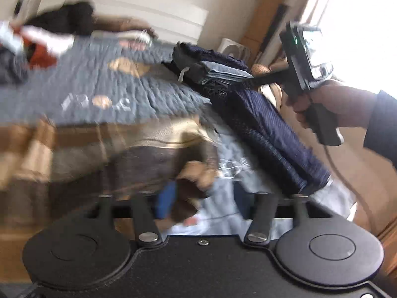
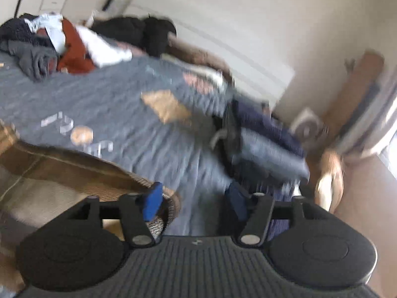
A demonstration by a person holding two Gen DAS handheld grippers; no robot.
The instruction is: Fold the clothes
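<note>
Knitwear: soft brown-and-tan garment [image 1: 129,154] beside the folded stack [image 1: 213,67] on the bed [image 1: 104,84]; limp, light, best pinched at a hem; left tongs [image 1: 198,201] clamp it, right tongs [image 2: 196,201] gape empty.

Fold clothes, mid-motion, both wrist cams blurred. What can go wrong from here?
1. The folded stack sits at the bed's edge, with dark blue fabric hanging off beside it; a sweep nearby could knock it down.
2. The right gripper is open, its fingers apart over the brown striped garment's edge; a fast close may miss or catch one layer.
3. The left gripper's view is motion-smeared, so its hold on the garment is uncertain.
</note>
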